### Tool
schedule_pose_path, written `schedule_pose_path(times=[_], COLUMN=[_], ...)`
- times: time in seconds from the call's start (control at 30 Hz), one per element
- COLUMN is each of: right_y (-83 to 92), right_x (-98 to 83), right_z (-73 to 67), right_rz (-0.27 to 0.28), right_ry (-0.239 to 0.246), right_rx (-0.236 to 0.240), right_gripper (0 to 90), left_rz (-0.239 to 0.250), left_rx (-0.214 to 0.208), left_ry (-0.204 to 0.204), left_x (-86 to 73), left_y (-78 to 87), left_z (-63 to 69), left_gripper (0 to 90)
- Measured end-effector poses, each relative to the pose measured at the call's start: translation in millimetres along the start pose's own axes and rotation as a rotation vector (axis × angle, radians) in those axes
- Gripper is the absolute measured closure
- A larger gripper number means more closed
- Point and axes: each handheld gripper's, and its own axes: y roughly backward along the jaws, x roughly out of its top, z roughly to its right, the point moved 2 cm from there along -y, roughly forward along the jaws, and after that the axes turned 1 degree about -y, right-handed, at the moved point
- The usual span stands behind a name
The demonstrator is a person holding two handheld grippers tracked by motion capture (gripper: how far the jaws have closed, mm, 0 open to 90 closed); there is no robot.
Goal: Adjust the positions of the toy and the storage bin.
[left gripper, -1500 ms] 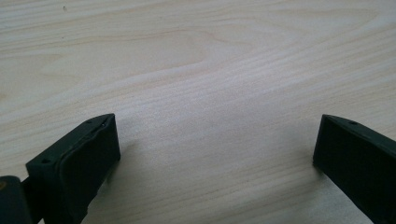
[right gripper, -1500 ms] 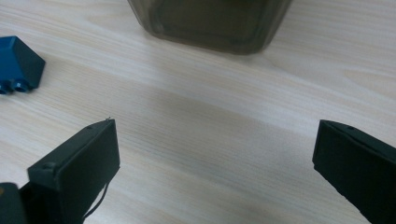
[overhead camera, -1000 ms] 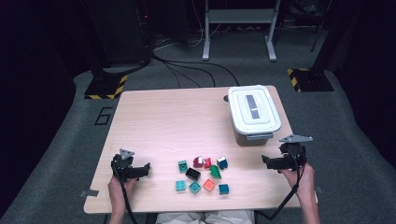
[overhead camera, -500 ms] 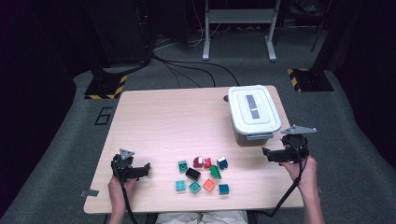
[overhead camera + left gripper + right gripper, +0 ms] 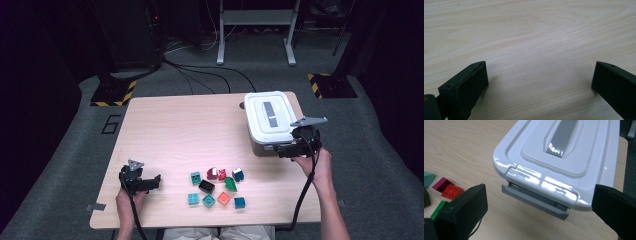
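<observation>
We see right tongs [image 5: 284, 150] spread wide at the near end of the white-lidded box [image 5: 270, 117] | left tongs [image 5: 150, 182] wide over bare table [image 5: 175, 130] | box at table's far right | bricks [image 5: 217, 186] near front edge

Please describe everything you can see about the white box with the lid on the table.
The box is a rectangular container, apparently plastic, with a glossy white lid that is closed. A grey strip runs along the middle of the lid's raised panel, and a grey latch hangs under the near rim. Its body below the lid looks greyish. It stands flat at the far right of the table, apart from the toy blocks. The right tongs, open, are at its near end; contact cannot be told.
</observation>
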Motion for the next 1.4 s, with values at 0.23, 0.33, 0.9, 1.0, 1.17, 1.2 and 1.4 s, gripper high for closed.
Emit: schedule_pose_path(times=[0.23, 0.33, 0.9, 1.0, 1.17, 1.2, 1.4], right_y=[-15.1, -18.8, -53.3, -57.2, -66.2, -67.9, -76.5], right_x=[16.6, 20.8, 52.2, 55.2, 62.1, 63.3, 69.1], right_z=[-1.0, -0.6, 6.7, 9.1, 14.2, 15.1, 21.0], right_rz=[-0.024, -0.022, -0.052, -0.055, -0.061, -0.063, -0.07], right_ry=[-0.008, -0.001, -0.023, -0.022, -0.045, -0.051, -0.078], right_rx=[0.002, 0.004, -0.005, -0.005, -0.006, -0.006, -0.007], right_gripper=[0.0, 0.0, 0.7, 1.4, 3.3, 3.6, 6.2], left_rz=[0.001, -0.003, -0.007, -0.005, -0.005, -0.005, -0.005], left_rx=[0.0, 0.0, -0.001, -0.003, -0.003, -0.003, -0.003], left_ry=[0.0, -0.007, -0.009, -0.006, -0.006, -0.005, -0.005], left_x=[0.0, 0.0, -0.1, -0.1, -0.1, -0.1, -0.1], left_y=[-0.1, 0.2, 0.5, 0.4, 0.4, 0.4, 0.4], left_z=[-0.1, -0.5, -0.6, -0.2, -0.2, -0.1, -0.2], left_gripper=[0.5, 0.5, 0.5, 0.6, 0.7, 0.6, 0.6])
